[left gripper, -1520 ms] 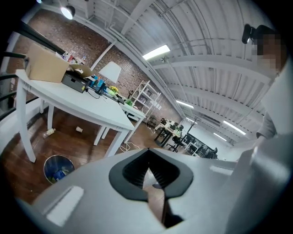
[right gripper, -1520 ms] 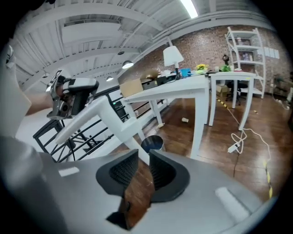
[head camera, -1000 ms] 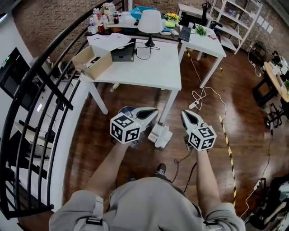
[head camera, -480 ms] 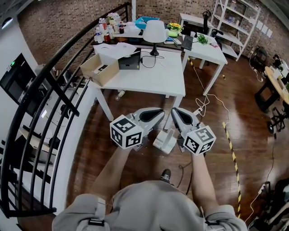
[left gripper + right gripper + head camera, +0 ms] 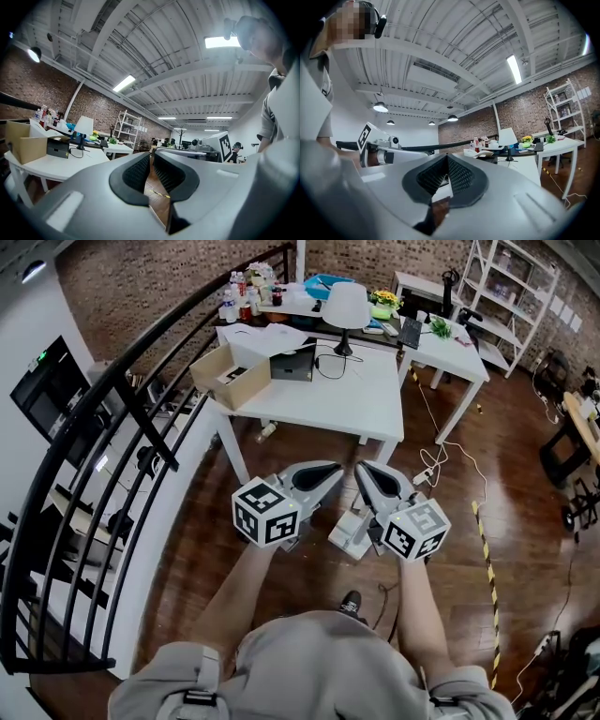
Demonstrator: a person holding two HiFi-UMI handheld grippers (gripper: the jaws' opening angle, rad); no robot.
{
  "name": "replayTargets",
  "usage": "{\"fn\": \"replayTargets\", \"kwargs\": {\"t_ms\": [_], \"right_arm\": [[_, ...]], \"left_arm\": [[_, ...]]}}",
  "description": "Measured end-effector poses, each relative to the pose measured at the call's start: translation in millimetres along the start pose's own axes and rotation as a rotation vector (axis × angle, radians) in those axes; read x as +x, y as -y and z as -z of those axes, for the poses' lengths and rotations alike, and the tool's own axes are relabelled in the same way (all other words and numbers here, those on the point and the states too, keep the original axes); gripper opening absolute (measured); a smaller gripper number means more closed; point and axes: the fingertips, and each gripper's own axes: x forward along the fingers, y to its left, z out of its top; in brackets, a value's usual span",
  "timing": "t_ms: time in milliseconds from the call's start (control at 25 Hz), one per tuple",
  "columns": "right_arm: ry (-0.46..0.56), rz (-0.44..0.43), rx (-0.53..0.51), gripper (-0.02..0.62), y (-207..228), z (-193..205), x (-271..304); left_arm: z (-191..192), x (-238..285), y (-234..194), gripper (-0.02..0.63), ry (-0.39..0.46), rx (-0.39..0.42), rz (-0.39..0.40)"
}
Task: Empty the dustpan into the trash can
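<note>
Head view.
- Left gripper (image 5: 337, 470): held out in front of the body at about 11 o'clock from the person's lap. Its marker cube is nearest the person and its jaws point away toward the table.
- Left forearm (image 5: 234, 592): bare, stretched forward, slanting in toward the middle.
- Right gripper (image 5: 359, 468): at about 1 o'clock. It angles inward, so its tips sit just beside the left gripper's tips.
- Right forearm (image 5: 414, 606): extended almost straight ahead.
- White boxy thing (image 5: 349, 532): on the wooden floor, seen between the two grippers and near the table leg. Neither gripper touches it, and I cannot tell whether it is the dustpan.
- White table (image 5: 328, 399): at 12 o'clock, carrying a cardboard box (image 5: 228, 378) and a lamp (image 5: 345, 306).
- Black railing (image 5: 112, 418): sweeps from 9 to 11 o'clock.
- Shelving (image 5: 511, 287): at 1 o'clock.

Left gripper view.
- Left gripper (image 5: 151, 158): held level. The ribbed pads stand narrowly apart, with only a slim slit between them that shows floor. Nothing lies in the slit.
- Table, box and lamp: at 9 o'clock.
- The other gripper's marker cube (image 5: 225, 146): at 3 o'clock.

Right gripper view.
- Right gripper (image 5: 446, 160): held level. The pads are pressed together at the tips, with nothing pinched between them.
- The left gripper's cube (image 5: 364, 137): at 9 o'clock.
- Lamp and table: at 3 o'clock.
</note>
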Motion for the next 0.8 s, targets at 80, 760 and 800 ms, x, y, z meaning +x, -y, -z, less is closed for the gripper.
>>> {"fn": "replayTargets", "kwargs": {"t_ms": [80, 760, 800], "right_arm": [[0.000, -0.002, 0.000, 0.000, -4, 1, 2], [0.022, 0.005, 0.015, 0.000, -35, -1, 15], [0.021, 0.005, 0.014, 0.000, -37, 0, 16]], "left_arm": [[0, -6, -2, 0.034, 0.002, -0.002, -0.005], [2, -40, -9, 0.034, -0.004, 0.003, -0.009], [3, -42, -10, 0.034, -0.003, 0.002, -0.010]]}}
